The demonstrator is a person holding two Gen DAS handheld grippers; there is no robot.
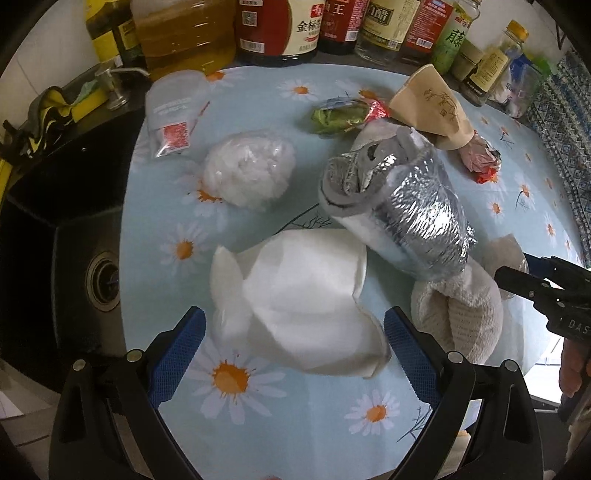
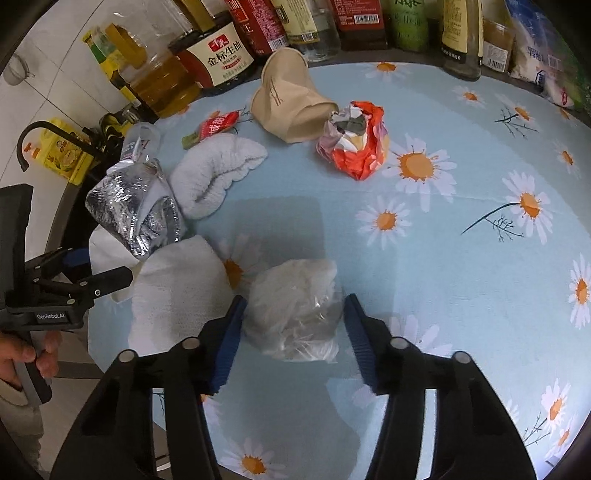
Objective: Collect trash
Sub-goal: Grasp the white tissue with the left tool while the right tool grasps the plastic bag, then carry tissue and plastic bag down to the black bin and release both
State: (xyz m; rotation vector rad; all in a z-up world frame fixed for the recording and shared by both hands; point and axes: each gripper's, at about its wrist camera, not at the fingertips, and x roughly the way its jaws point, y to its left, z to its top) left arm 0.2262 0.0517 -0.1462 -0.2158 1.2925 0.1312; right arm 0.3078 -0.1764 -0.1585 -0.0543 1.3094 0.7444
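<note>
My left gripper (image 1: 293, 341) is open, its blue pads on either side of a crumpled white paper sheet (image 1: 299, 291) on the daisy tablecloth (image 1: 310, 421). My right gripper (image 2: 293, 334) is open around a clear crumpled plastic bag (image 2: 295, 314); it also shows from the side in the left wrist view (image 1: 517, 278). Other trash lies around: a silver foil bag (image 1: 410, 210), a crushed brown paper cup (image 2: 291, 103), a red and white paper ball (image 2: 354, 142), a white plastic ball (image 1: 247, 170), a green wrapper (image 1: 340, 116), and a small red sachet (image 2: 216, 125).
Bottles of oil (image 1: 184, 33) and sauce (image 2: 218, 55) line the back edge. A black sink (image 1: 55, 236) with a drain lies left of the table. A white knitted cloth (image 2: 218, 170) lies by the foil bag. A clear packet with a red label (image 1: 171, 114) lies at the back left.
</note>
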